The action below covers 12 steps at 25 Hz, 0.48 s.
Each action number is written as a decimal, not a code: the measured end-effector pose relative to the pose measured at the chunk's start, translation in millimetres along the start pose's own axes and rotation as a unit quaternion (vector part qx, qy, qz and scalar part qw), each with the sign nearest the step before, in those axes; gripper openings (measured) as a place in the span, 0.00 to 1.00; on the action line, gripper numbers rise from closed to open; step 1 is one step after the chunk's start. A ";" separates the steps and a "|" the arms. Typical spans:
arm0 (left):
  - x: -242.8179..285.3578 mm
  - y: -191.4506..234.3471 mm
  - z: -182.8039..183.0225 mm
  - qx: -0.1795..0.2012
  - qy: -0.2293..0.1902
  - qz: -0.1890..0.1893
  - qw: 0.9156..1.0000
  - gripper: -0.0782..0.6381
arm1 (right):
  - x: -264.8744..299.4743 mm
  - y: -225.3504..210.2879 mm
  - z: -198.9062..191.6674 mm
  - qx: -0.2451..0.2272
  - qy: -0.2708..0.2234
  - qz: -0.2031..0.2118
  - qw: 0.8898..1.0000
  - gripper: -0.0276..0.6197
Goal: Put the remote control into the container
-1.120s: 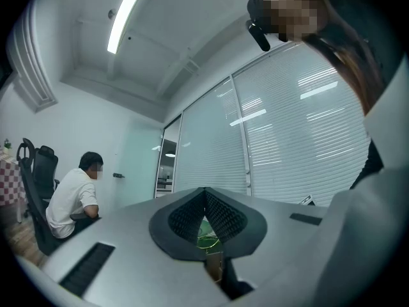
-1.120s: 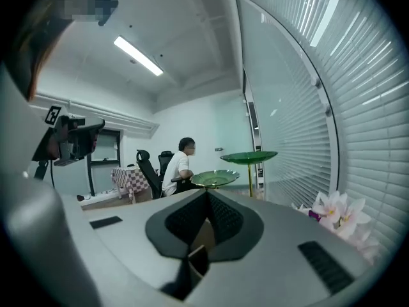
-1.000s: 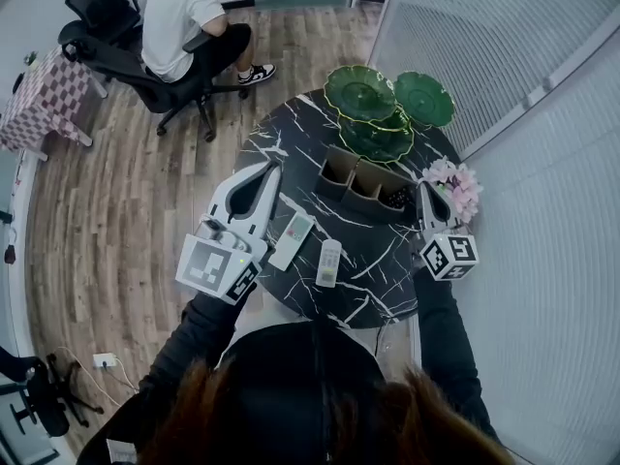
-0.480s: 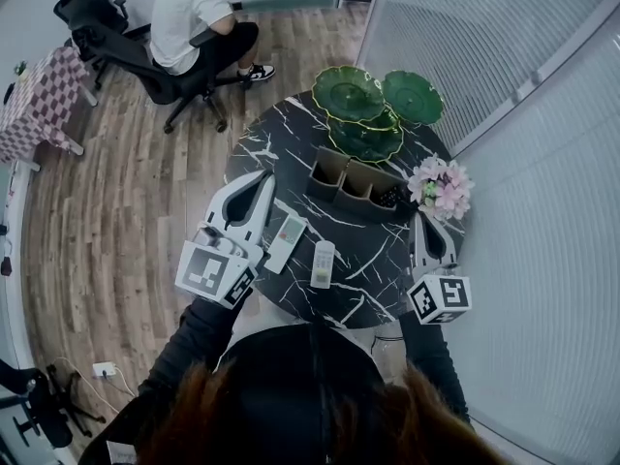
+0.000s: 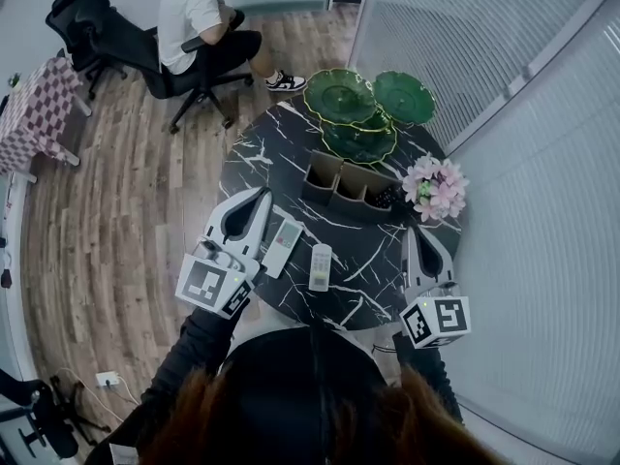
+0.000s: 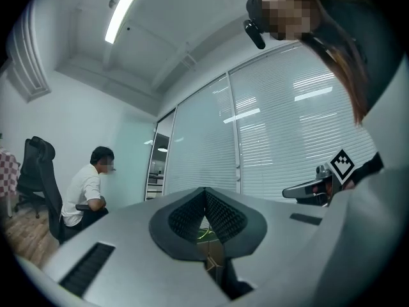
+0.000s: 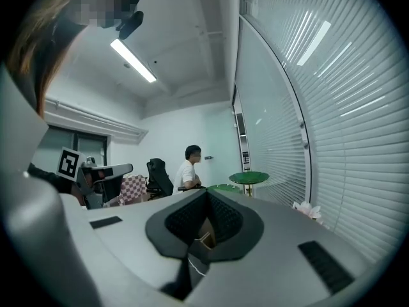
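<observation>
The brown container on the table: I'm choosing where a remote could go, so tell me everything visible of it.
The brown open-topped container looks like wood or card, divided into at least three compartments in a row. It stands upright on the round black marble table, between the green leaf-shaped plates and two pale remote controls, apart from the remotes. Pink flowers sit by its right end. The rightmost compartment looks dark; its contents are unclear.

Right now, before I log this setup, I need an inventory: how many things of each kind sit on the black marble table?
Remote controls: 2
Green plates: 3
Container: 1
Flower bunch: 1
Total: 7
</observation>
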<state>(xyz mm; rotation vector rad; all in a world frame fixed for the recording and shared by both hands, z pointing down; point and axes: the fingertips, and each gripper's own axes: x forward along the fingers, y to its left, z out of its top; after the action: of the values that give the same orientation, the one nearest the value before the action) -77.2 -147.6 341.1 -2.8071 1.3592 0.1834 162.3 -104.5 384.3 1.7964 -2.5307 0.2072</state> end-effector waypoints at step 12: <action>1.8 -18.6 -1.1 0.002 -0.010 -0.049 0.999 0.12 | -8.7 12.3 10.8 0.032 -0.009 -0.003 0.999 0.07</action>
<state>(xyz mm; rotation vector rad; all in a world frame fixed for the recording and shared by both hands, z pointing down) -61.3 -137.5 341.4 -2.8525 1.2118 0.2055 154.2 -93.8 371.6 1.8351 -2.5601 0.2744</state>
